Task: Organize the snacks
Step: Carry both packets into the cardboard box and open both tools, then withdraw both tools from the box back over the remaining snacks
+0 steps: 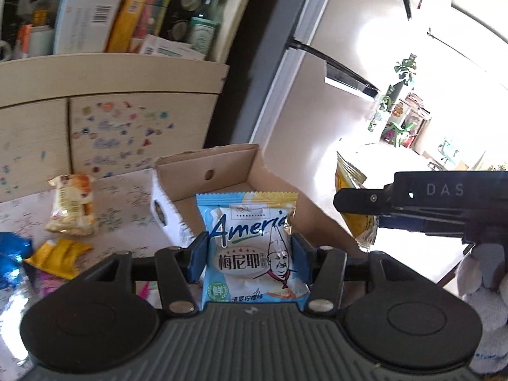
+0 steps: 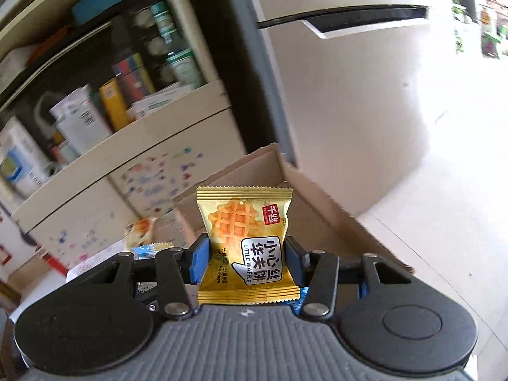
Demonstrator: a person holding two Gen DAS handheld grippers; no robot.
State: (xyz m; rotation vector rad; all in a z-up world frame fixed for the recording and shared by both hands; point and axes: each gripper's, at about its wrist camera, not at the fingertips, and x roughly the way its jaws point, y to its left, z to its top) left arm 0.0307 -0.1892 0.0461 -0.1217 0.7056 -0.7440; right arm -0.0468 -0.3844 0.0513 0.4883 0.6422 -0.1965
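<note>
Snacks fill both tools: left tool [image 1: 250, 258] clamps a blue Ameria cake packet [image 1: 254, 250], right tool [image 2: 246, 262] clamps a gold Little Waffle packet [image 2: 246, 247], both held near the open cardboard box [image 1: 222, 171] on the tabletop [image 1: 127, 200].

cluttered shelf [image 1: 111, 63], stickered cabinet door [image 1: 133, 130], houseplant [image 1: 404, 73]

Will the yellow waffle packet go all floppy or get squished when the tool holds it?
Probably not floppy: the waffle packet stands upright in the right tool. It looks puffy, so likely light. Its shiny wrapper may be slippery, and the waffle inside might crumble if pinched hard.
</note>
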